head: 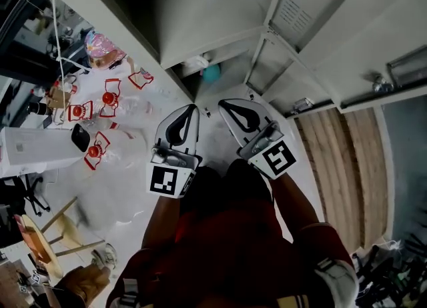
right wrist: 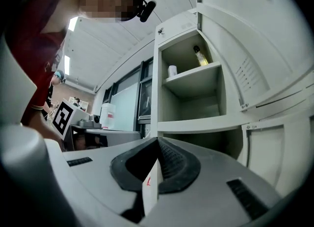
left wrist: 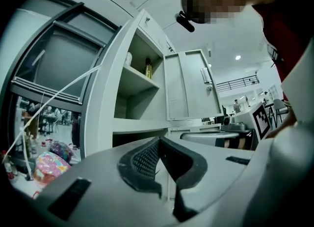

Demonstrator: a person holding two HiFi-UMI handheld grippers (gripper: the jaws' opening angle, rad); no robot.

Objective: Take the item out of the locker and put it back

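Head view first: left gripper and right gripper sit side by side, noses toward the open locker. Something teal shows in a low compartment, but the upper shelf is out of sight here.

Left gripper view: the jaws are clenched, with nothing between them. Up on the shelf stands a yellowish bottle, probably the item, with a white cup near it.

Right gripper view: these jaws are clenched too. There's a pale sliver with a red mark at the seam, and I can't tell whether it belongs to the gripper. Same bottle, same cup.

The danger: if either gripper arrives closed, the bottle gets shoved into the cup or tips off the shelf.
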